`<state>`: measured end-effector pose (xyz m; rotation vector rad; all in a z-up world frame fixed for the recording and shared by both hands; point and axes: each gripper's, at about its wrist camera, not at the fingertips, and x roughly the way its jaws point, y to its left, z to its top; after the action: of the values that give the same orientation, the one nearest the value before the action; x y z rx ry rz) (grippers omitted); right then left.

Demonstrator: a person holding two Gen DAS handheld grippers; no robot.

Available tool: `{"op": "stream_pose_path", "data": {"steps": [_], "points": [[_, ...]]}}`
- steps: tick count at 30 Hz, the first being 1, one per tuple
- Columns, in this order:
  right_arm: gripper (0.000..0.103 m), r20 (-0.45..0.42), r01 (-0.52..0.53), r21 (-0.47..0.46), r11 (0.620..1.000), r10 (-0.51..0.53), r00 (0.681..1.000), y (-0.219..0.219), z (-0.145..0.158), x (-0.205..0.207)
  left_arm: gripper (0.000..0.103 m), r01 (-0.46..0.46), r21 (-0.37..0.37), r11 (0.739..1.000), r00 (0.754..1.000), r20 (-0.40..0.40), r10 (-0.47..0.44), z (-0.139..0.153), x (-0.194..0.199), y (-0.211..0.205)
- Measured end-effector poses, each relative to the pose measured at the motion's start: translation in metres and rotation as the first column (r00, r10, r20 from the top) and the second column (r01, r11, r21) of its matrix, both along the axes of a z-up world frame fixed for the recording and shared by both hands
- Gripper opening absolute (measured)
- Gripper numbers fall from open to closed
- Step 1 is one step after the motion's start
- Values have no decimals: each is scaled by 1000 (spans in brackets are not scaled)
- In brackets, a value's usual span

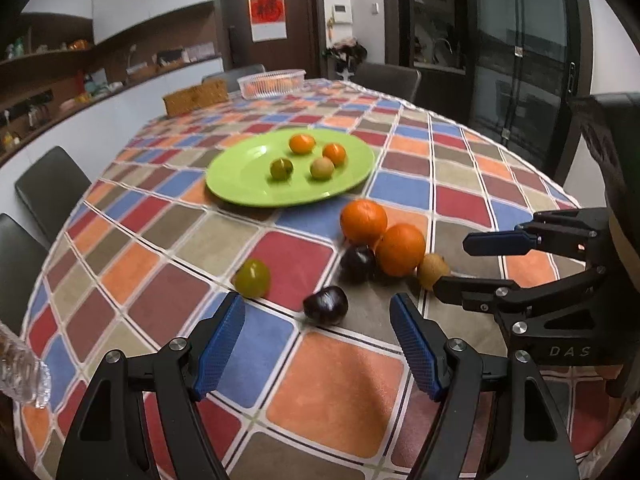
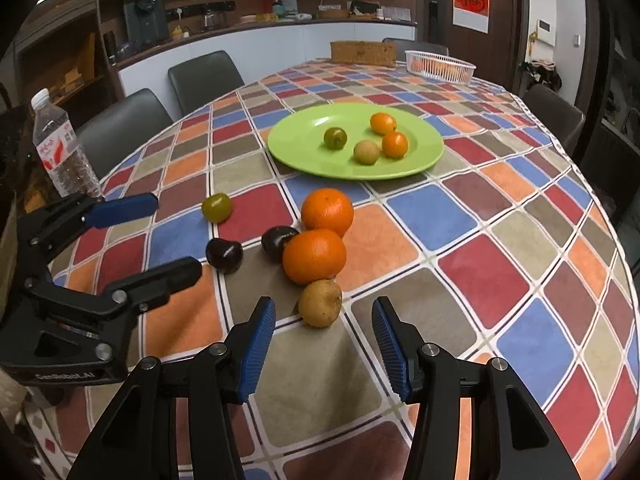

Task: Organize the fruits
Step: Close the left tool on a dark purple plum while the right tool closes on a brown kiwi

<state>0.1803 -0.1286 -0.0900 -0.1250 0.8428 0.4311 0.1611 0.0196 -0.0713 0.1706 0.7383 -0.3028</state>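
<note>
Both tools hover low over the near edge of the table (image 2: 520,216), side by side, each aimed at a loose fruit.

Right gripper (image 2: 324,336): jaws spread wide, holding nothing, touching nothing. The russet fruit (image 2: 320,303) lies on the cloth straight ahead, just beyond the fingertips and centred on the gap; the spread looks ample to take it. My judgement is that this is the next pick for this hand.

Left gripper (image 1: 318,332): likewise wide open and empty. A dark plum (image 1: 325,305) lies just ahead of its gap, slightly left of centre, not yet between the pads (image 1: 224,344). It looks lined up for that plum.

Beyond the russet fruit, touching or nearly touching it, is the near orange (image 2: 314,256), with the far orange (image 2: 327,211) right behind it. A second plum (image 2: 278,242) is tucked against the near orange on its left. A green fruit (image 2: 216,207) lies apart, further left, ahead of the left tool.

Further on, well ahead of both grippers, the plate (image 2: 304,156) already carries four small fruits: a green one, a tan one and two small oranges. It appears to be the collecting point; six pieces remain off it.

Risk noted: the clustered fruits are round and may roll if nudged. A bottle (image 2: 64,152) stands at the left edge, and a basket (image 2: 440,66) at the far end.
</note>
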Motion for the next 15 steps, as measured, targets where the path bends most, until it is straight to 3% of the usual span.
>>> {"op": "stream_pose_path", "data": {"steps": [4,15], "points": [[51,-16,1,7,1000,-1,1000,0,-4,4,72,10,-17,1000,999,-32,-11,-8,8,-2],[41,-58,-9,17,1000,10,998,4,-14,15,46,-13,-33,999,996,-93,10,-19,27,-7]]}}
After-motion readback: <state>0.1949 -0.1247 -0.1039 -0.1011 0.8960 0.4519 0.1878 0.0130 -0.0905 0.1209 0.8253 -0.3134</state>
